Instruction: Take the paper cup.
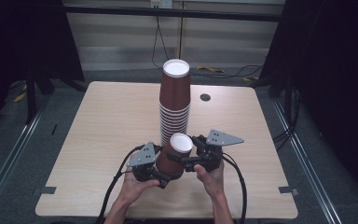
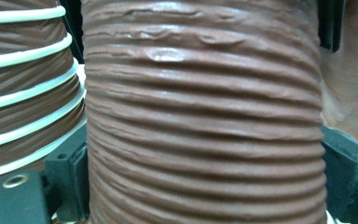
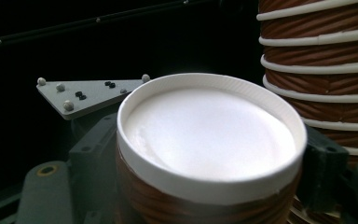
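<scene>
Both tools, left [image 1: 167, 173] and right [image 1: 182, 161], clamp the brown ribbed paper cup [image 1: 175, 156] near the tall stack [image 1: 175, 100]; squeeze gently to avoid crushing.

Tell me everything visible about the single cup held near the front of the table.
The cup is brown with a ribbed, spiralled wall that looks like paper, and a white rolled rim around a white flat face at its upper end. It is tilted, that end toward the stack just behind it, near the table's front edge. The left tongs grip its lower wall, with slight dents showing in the left gripper view. The right tongs sit at its rim.
</scene>
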The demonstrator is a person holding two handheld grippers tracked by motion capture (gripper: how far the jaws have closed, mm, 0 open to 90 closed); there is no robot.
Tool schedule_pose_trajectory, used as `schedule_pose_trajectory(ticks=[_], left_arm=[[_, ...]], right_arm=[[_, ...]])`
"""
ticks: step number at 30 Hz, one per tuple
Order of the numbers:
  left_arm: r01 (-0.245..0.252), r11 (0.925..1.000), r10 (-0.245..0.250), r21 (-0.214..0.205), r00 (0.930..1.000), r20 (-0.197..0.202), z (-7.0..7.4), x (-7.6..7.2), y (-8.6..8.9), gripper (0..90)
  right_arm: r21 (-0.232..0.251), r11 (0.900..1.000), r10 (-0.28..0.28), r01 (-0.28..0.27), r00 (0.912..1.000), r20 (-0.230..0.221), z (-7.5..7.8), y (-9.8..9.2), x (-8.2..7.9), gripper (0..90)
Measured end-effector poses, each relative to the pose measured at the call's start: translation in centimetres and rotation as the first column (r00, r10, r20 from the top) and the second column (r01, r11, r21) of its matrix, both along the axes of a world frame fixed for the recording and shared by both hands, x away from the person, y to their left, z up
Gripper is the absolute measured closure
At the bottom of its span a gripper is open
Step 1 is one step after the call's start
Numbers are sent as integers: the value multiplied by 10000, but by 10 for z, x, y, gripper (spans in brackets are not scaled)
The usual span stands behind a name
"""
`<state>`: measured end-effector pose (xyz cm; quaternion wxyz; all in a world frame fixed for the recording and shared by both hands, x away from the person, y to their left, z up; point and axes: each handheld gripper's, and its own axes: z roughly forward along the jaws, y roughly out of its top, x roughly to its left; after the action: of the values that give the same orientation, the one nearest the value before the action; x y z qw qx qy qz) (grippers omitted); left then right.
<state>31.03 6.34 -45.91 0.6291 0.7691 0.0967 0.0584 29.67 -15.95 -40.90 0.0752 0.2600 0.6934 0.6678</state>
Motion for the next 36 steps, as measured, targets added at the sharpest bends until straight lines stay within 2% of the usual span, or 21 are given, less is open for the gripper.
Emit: schedule_pose_trajectory(ticks=[4, 7, 18, 23, 29, 36], left_arm=[[149, 9997, -148, 190, 9999, -84, 0, 1, -1, 113], [114, 9996, -108, 263, 9997, -222, 0, 1, 0, 113], [-303, 9969, 322, 733, 9992, -251, 2, 6, 11, 115], [-319, 9963, 342, 801, 9990, -281, 3, 7, 14, 115], [-115, 9943, 155, 1062, 9992, -373, 8, 11, 16, 115], [-56, 9912, 107, 1325, 9992, -376, 9, 14, 19, 116]], right_arm=[[-118, 9999, 12, -13, 9999, -106, -1, 2, 1, 132], [-127, 9999, 13, -14, 9999, -135, -1, 2, 1, 134], [-269, 9995, -140, 137, 9998, -142, 2, -7, -1, 134], [-387, 9989, -261, 254, 9995, -181, 3, -13, -2, 134], [-636, 9972, -414, 398, 9989, -237, 4, -20, -5, 135], [-676, 9966, -486, 467, 9985, -267, 1, -28, -6, 135]])
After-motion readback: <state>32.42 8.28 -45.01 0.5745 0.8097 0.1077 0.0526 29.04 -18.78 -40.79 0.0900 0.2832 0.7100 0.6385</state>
